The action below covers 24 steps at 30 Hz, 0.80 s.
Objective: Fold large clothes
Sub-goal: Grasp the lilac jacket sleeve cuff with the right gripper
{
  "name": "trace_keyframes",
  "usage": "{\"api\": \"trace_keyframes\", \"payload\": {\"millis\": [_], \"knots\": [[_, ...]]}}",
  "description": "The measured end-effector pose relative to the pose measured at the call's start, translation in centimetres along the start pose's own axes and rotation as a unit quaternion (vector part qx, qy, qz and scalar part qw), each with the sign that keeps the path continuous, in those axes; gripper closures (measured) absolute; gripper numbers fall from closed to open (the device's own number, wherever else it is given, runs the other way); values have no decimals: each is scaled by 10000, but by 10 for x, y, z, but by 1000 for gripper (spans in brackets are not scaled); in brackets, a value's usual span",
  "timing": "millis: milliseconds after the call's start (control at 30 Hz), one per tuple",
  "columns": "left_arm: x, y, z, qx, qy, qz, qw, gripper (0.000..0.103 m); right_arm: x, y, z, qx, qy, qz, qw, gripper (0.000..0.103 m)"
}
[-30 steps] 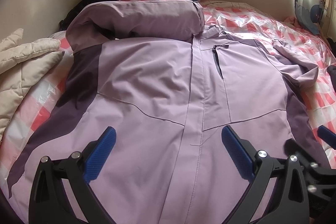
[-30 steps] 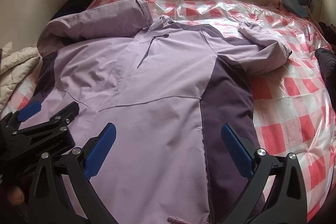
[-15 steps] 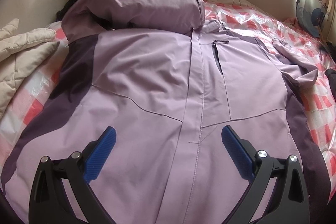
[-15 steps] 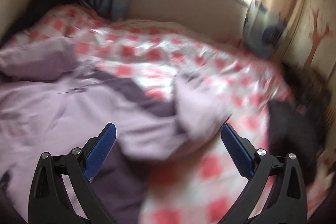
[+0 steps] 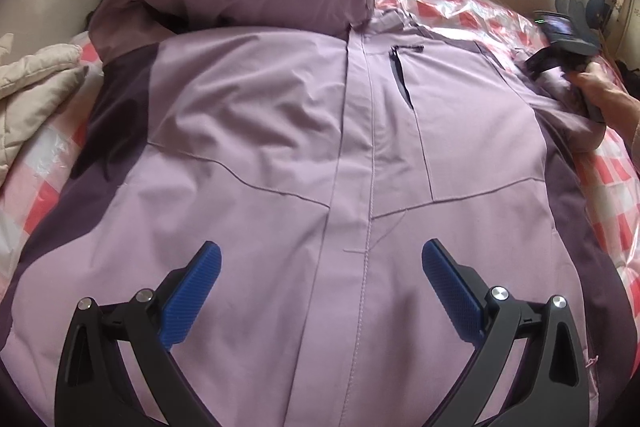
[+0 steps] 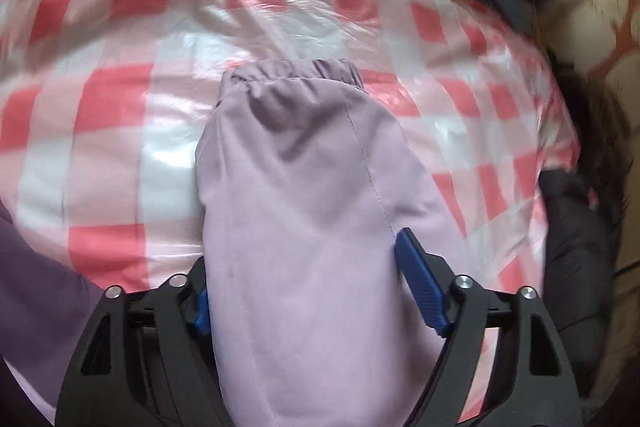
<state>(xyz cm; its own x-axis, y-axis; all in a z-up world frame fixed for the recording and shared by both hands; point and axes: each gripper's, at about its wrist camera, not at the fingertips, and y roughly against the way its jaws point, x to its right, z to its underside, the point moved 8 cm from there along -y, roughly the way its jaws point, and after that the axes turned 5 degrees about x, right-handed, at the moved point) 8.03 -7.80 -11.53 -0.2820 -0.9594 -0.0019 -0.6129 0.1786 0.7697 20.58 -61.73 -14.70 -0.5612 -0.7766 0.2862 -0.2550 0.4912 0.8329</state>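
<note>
The right gripper (image 6: 302, 279) is closing its jaws around the jacket's sleeve (image 6: 304, 187), which lies between them. The left gripper (image 5: 320, 287) hovers spread apart above the jacket (image 5: 280, 147) on the bed (image 5: 612, 187).

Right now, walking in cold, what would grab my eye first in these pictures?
A big lilac jacket with dark purple side panels lies spread front-up across a bed covered in glossy red-and-white checked plastic. Its right sleeve with a gathered cuff sits between the blue pads of the right hand-held gripper, whose jaws are closing. The left hand-held gripper hovers wide open above the jacket's hem.
</note>
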Motion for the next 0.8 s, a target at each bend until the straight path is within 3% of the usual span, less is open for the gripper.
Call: {"api": "trace_keyframes", "payload": {"millis": [100,200,233,300,367,467,567,633,700,800], "knots": [[-1,2,-2,47,5,-21,10000,6,85,36,12,563,-1419,-491,9871,43],[-4,4,-4,91,80,-17,9999,6,189,89,63,1200,-2724,-949,9499,40],[-5,5,-4,99,104,-12,9999,6,221,100,88,1264,-3087,-1124,9360,37],[-5,5,-4,98,153,8,9998,6,273,114,140,1230,-3613,-1370,9141,21],[-5,4,-4,91,177,16,9998,6,303,129,177,1231,-3861,-1704,8982,16],[-5,6,-5,152,176,-18,9997,6,315,133,208,1033,-4021,-2403,8775,9],[-5,5,-4,145,167,-46,9997,6,305,123,208,662,-4117,-3052,8561,8],[-5,4,-3,122,168,-35,9998,6,293,107,199,421,-4483,-3519,8206,8],[-5,4,-4,129,154,-40,9998,6,284,94,185,472,-4841,-3883,7827,8],[-6,2,-4,104,187,-9,9998,6,273,74,161,474,-5035,-3993,7648,8]]}}
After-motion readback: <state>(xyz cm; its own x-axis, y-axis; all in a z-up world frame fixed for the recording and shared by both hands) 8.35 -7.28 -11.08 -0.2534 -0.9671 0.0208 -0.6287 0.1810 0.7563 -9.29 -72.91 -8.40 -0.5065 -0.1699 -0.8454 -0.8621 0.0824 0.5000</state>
